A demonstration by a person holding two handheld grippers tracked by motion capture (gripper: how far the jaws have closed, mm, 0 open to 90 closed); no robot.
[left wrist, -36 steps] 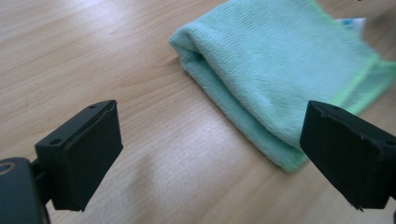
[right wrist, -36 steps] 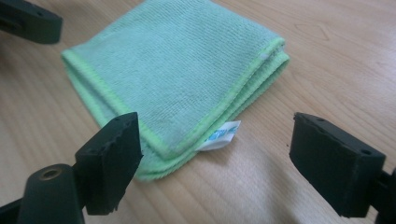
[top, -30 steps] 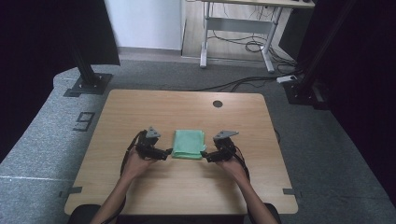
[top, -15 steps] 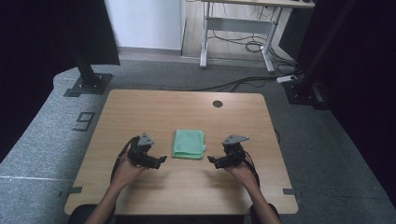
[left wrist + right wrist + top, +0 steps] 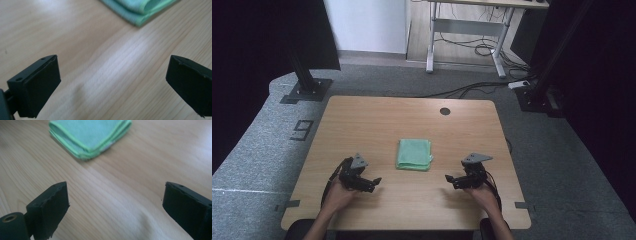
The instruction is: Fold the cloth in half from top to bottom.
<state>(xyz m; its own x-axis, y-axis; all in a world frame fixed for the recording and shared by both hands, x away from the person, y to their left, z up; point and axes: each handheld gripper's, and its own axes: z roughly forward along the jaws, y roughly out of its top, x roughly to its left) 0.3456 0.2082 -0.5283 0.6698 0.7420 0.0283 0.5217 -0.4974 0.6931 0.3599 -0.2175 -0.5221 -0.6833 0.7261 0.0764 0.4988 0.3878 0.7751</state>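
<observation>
Now a folded green cloth [image 5: 414, 154] is lying flat near the middle of the desk [image 5: 362, 120], a little toward its near edge. The left gripper [image 5: 373, 182] is sitting close to the near left corner, well apart from the cloth, its jaws gaping wide over bare wood. The right gripper [image 5: 451, 180] is sitting toward the near right corner, also apart from the cloth; its jaws have just been opening and are standing wide, gripping nothing.
</observation>
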